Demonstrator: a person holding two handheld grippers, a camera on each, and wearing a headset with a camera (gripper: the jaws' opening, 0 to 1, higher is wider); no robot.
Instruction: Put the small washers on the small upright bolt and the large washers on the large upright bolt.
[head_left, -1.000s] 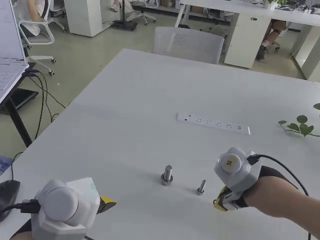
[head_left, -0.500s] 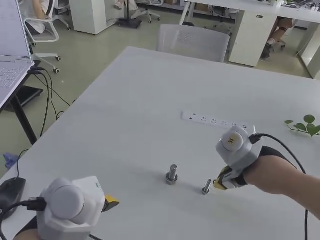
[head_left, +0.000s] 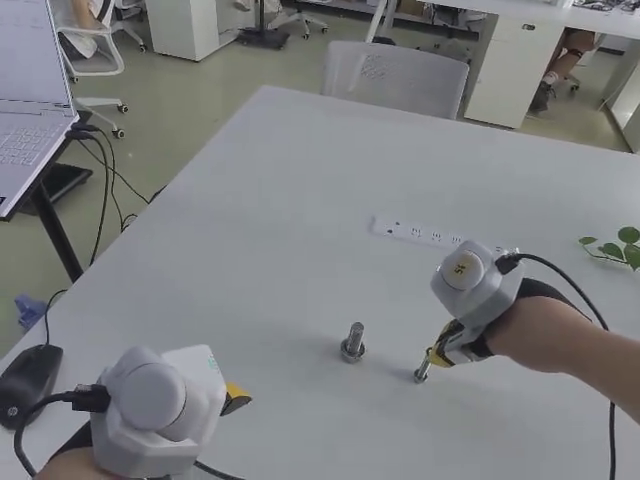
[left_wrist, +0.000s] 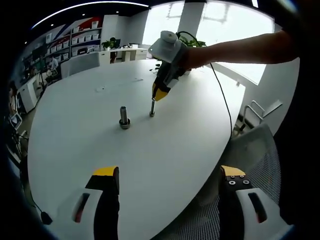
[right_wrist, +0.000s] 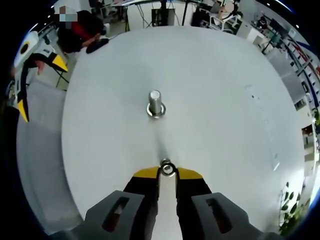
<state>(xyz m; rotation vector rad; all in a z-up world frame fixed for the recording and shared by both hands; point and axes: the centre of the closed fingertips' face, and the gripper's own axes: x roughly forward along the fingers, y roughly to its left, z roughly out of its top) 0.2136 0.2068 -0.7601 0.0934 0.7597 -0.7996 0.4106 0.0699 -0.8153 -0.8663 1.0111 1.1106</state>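
While the left gripper (left_wrist: 169, 173) hangs spread and empty near the table's (head_left: 300, 230) edge, well apart from both bolts, the right gripper (right_wrist: 168, 174) is the one placed for the work. Its tips point steeply down, directly over the small bolt (left_wrist: 152, 108), just above the top of the shaft. The jaws are drawn almost together, and between the yellow tips sits a little metal ring that I take to be a small washer (right_wrist: 168, 168), pinched by its rim; the bolt's own top lies so nearly behind it that I cannot be sure. The small bolt stands upright, its long axis running straight along the gripper's line of descent. The large bolt (right_wrist: 155, 104) stands beyond it, farther out on the table. So the coming move looks like a short drop straight down.
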